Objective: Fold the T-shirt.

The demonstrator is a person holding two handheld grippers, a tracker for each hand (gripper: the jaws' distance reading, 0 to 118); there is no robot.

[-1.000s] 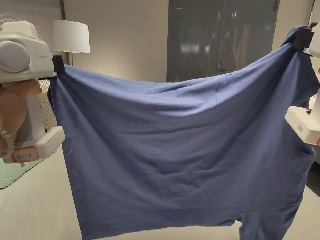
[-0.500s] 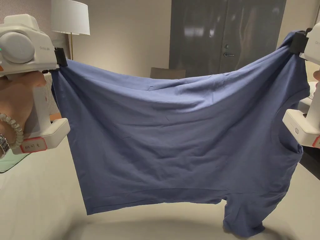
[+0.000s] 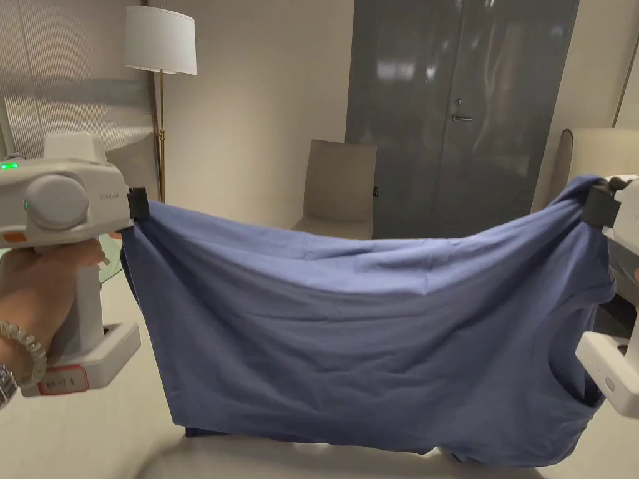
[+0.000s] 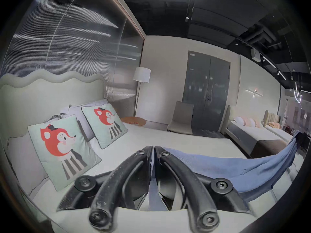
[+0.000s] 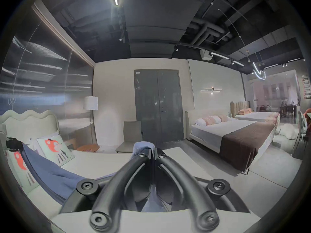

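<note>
The blue T-shirt [image 3: 368, 337] hangs stretched between the left hand-held gripper [image 3: 138, 204] and the right hand-held gripper [image 3: 599, 206], each clamped on an upper corner. The gripper views add fox-print pillows [image 4: 62, 151] on the bed [image 4: 151, 140] underneath. Since a second ago the soft, creased cloth hangs lower, its hem touching the bed.
</note>
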